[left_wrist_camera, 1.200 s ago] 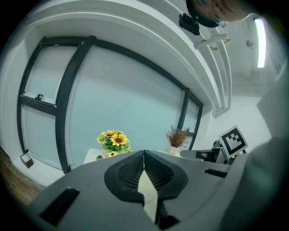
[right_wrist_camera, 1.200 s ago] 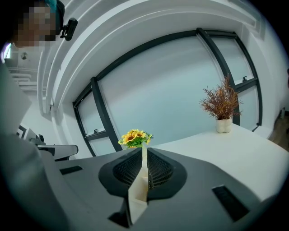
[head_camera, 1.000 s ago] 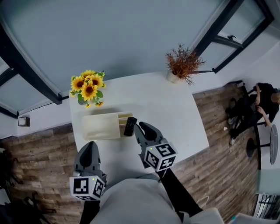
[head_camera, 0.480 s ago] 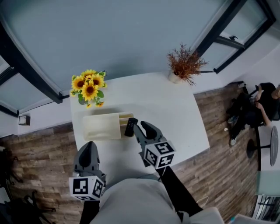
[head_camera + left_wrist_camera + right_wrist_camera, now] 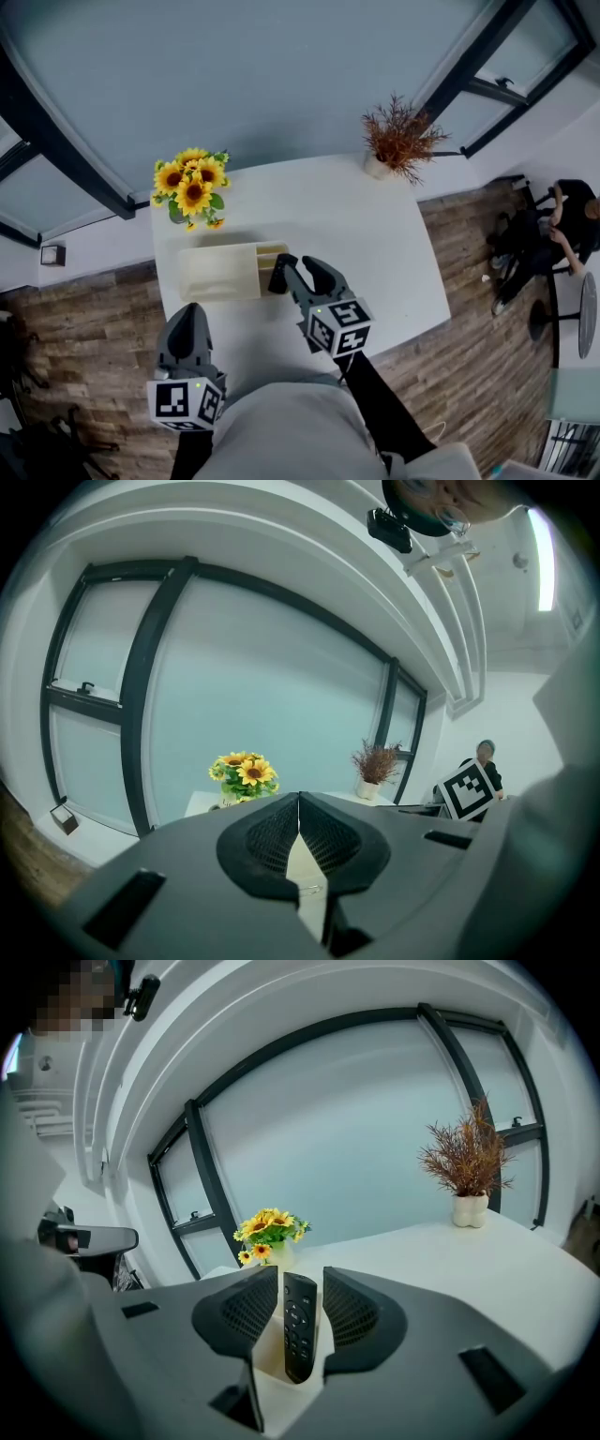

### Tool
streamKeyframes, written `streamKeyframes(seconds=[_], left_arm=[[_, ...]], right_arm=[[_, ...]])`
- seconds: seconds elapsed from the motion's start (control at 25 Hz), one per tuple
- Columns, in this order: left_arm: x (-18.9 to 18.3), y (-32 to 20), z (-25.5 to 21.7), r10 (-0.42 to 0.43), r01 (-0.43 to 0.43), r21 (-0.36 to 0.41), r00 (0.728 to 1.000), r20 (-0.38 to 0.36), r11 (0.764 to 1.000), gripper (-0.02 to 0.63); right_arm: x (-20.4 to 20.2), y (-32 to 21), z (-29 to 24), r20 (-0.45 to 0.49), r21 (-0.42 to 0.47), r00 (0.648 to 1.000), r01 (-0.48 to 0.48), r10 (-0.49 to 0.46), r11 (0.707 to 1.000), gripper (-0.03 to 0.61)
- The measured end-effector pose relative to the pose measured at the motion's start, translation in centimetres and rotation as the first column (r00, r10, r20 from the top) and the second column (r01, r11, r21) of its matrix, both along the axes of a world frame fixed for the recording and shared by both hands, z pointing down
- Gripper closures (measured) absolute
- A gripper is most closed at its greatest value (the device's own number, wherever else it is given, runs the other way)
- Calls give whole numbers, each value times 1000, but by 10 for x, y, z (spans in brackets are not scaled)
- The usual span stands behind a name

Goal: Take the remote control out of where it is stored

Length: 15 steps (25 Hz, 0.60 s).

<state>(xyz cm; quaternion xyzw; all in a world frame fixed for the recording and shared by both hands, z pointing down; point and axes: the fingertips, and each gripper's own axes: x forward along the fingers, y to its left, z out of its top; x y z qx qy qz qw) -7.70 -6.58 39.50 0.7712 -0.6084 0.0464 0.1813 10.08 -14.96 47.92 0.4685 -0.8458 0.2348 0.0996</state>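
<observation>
Right tongs (image 5: pixel 296 265): were just opening, clear of slim black plastic remote control (image 5: pixel 299 1326) between them | left tongs (image 5: pixel 299 800): closed, empty | cream rectangular box (image 5: pixel 217 271): 9 o'clock of remote control, on white worktop (image 5: pixel 375 248)

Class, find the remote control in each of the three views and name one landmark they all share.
Head view: remote control at the beige holder's right end, just ahead of the right gripper.
Left gripper view: not in it.
Right gripper view: centre, between that gripper's fingers, which have just been opening and stand clear of it.
Shared landmark: the sunflowers.
</observation>
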Motion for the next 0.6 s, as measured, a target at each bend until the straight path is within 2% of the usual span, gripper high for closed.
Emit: streamKeyframes(seconds=[0.6], left_arm=[[1, -5, 4, 5, -5, -16, 1000, 10, 1000, 604]], right_arm=[[-5, -8, 9, -23, -4, 999, 34, -34, 999, 446]])
